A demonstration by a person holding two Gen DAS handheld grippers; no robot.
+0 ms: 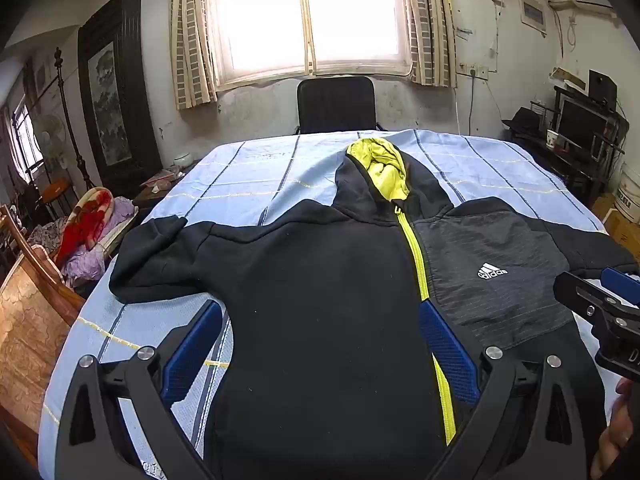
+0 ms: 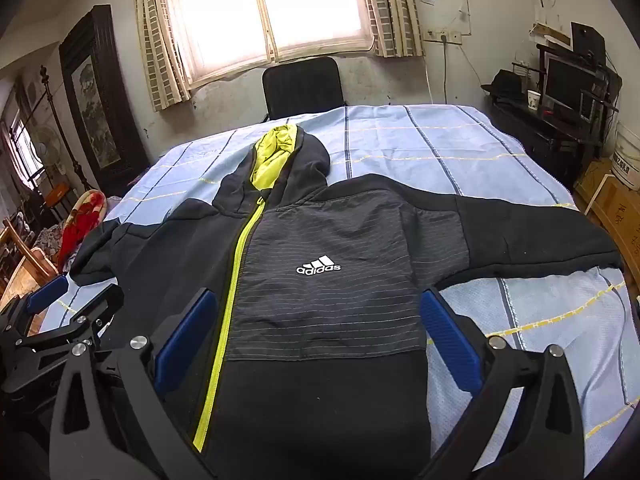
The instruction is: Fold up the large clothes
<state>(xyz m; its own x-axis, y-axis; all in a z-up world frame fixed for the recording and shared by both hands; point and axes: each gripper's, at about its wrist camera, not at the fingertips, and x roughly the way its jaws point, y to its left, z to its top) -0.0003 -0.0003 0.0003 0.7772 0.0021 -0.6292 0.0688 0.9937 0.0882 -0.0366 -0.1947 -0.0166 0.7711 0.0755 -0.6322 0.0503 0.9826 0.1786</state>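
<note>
Hoodie (image 1: 320,288): lies face up and spread flat on the blue checked sheet (image 1: 248,172), zip closed, so both halves can be folded evenly; it sits directly ahead of and below both claws.
Hood (image 2: 280,160): stretched out at the far end, beyond the fingertips, yellow lining showing.
Sleeves: the left sleeve (image 1: 160,256) runs out past the left claw's outer side, the right sleeve (image 2: 520,232) past the right claw's outer side; laid wide, likely so each can be picked up first.
Left gripper (image 1: 320,320): jaws spread fully, nothing between them, hovering over the dark left half of the chest.
Right gripper (image 2: 320,312): jaws equally wide, holding nothing, poised over the striped panel with the logo.
Contact: neither claw seems to touch cloth, though the near hem is hidden under the gripper bodies.
Stage: folding not yet begun, judging by the flat garment.
</note>
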